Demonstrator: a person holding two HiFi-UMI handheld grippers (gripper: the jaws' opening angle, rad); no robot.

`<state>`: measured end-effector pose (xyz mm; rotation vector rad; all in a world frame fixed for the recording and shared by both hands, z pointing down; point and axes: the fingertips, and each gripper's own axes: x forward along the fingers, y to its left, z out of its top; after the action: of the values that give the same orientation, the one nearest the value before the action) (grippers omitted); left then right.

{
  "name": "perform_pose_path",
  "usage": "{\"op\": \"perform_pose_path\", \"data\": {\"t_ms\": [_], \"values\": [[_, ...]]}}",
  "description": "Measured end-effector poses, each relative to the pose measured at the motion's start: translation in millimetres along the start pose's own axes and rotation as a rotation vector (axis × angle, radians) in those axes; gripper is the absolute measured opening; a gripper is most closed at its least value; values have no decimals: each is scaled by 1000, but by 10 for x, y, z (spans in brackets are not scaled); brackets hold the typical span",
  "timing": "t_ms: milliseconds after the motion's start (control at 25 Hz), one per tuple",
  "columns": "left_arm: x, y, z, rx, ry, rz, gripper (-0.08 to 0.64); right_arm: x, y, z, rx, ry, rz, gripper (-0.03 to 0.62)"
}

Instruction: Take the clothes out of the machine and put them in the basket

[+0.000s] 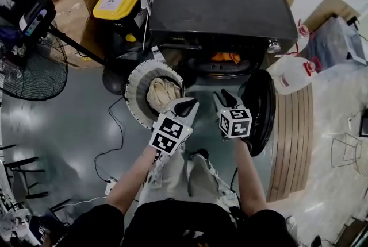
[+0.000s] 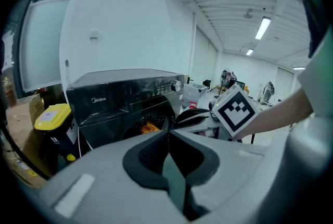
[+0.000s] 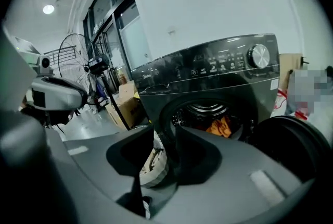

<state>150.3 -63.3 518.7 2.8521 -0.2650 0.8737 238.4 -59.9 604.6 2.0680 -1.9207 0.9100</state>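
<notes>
Head view, machine: the dark front-loading machine (image 1: pixel 218 4) is at the top, with its round door (image 1: pixel 260 108) swung open to the right.
Head view, orange garment: the orange garment (image 1: pixel 225 57) lies inside the drum, well apart from both grippers.
Head view, basket: the round basket (image 1: pixel 133 88) stands on the floor just left of the drum mouth and holds a beige cloth (image 1: pixel 163 92).
Head view, grippers: the left gripper (image 1: pixel 185 103) is at the basket's near right rim. The right gripper (image 1: pixel 224 95) is beside it, before the drum.
Left gripper view, jaws: the tips are together with nothing between them. They point at the machine, and the orange garment shows just above them.
Right gripper view, jaws: they stand apart and hold nothing. The basket shows through the gap, and the orange garment sits in the drum beyond.
</notes>
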Motion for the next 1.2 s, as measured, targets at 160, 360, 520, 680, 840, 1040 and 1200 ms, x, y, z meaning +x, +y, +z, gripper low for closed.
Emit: {"op": "perform_pose_path", "data": {"t_ms": [160,360,520,680,840,1040,1200], "values": [[174,-112,30,34,9,-32,3,88,-230,-2,28,-29,-43,149],[466,-55,-73,75,21,-64,3,342,-510,-83,59,-57,-87,149],[717,22,-164,95,7,-86,3,611,-721,-201,51,-65,-112,149],[995,99,-285,117,-27,-112,3,936,-961,-297,12,-80,-147,150],[1279,248,-488,134,-48,-123,3,1302,-1253,-368,-10,-104,-194,152],[1625,393,-760,153,-56,-137,3,1746,-1629,-515,-10,-116,-248,160],[1914,470,-952,162,-63,-151,3,2091,-1908,-644,-45,-103,-289,177]]}}
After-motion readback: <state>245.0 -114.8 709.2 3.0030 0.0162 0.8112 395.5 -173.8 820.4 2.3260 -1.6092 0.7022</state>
